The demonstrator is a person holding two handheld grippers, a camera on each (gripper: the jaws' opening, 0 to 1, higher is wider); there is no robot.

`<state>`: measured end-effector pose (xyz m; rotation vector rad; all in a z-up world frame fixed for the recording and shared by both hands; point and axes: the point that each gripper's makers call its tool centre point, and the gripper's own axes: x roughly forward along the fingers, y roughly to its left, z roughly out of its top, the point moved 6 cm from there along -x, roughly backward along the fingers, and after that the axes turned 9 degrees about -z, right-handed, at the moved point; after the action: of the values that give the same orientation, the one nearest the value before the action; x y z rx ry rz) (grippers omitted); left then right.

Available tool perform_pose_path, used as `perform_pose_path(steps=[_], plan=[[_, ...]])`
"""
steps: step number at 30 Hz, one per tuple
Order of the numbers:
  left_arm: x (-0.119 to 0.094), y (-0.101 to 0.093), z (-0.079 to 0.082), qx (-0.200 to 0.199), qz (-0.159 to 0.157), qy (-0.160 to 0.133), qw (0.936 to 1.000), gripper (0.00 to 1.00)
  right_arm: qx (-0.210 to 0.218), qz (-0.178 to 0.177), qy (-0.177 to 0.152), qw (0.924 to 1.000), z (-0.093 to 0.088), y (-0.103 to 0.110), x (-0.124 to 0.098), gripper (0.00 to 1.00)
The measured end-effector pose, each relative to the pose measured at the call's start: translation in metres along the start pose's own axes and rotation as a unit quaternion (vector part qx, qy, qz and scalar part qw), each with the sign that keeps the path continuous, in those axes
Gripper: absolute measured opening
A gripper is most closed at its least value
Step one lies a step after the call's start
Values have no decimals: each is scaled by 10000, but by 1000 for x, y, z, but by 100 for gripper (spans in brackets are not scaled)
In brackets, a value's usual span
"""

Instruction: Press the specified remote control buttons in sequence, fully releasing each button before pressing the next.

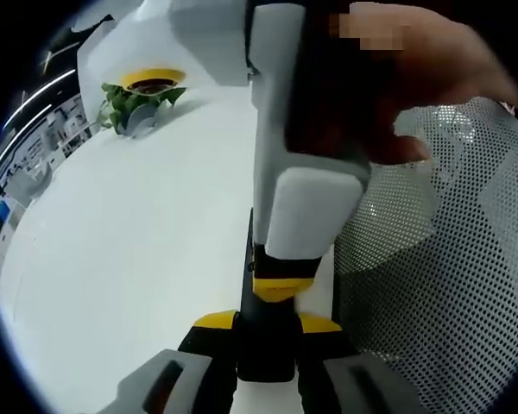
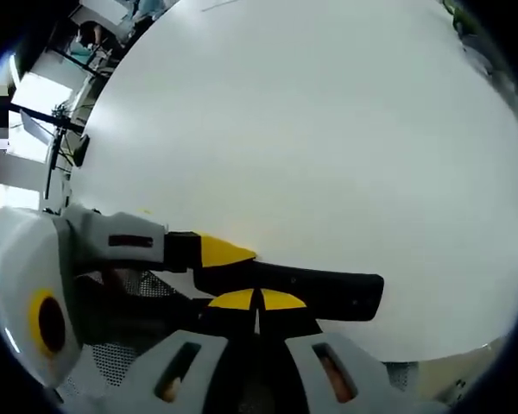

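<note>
Black remote (image 2: 311,289) lies flat on white table (image 2: 328,129), nr its edge

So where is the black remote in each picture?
Left gripper view: the black remote is at bottom centre, seen edge-on, clamped between that view's own jaws.
Right gripper view: the black remote lies sideways across the lower middle, just above that view's own jaws.
Shared landmark: the white table under it.

white table (image 2: 328,129) open, plant (image 1: 138,103) far
</note>
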<state>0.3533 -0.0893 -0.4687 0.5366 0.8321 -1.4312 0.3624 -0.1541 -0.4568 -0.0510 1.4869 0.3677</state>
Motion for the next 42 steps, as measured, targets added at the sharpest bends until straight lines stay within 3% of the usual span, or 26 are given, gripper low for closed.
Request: perform_pose_path(steps=[12, 19, 22, 24, 26, 31, 34, 42], plan=[[0, 0, -1, -10, -15, 2, 10000, 25, -7, -34, 0, 10000, 2, 0, 1, 0], [0, 0, -1, -9, -9, 7, 10000, 25, -284, -389, 77, 9988, 5, 5, 3, 0], [0, 1, -1, -29, -17, -7, 10000, 25, -327, -542, -8, 9980, 4, 7, 3, 0], [0, 1, 0, -29, -19, -8, 10000, 25, -598, -685, -124, 9958, 4, 8, 3, 0], [0, 1, -1, -33, -19, -10, 10000, 25, -505, -698, -166, 9961, 3, 8, 2, 0], [1, 1, -1, -27, -6, -10, 10000, 25, -632, -564, -242, 9961, 2, 7, 2, 0], [1, 1, -1, -33, -2, -24, 10000, 25, -366, -331, -108, 9987, 2, 4, 0, 0], [1, 0, -1, -29, -20, -23, 10000, 25, -357, -206, -182, 9990, 0, -5, -1, 0]])
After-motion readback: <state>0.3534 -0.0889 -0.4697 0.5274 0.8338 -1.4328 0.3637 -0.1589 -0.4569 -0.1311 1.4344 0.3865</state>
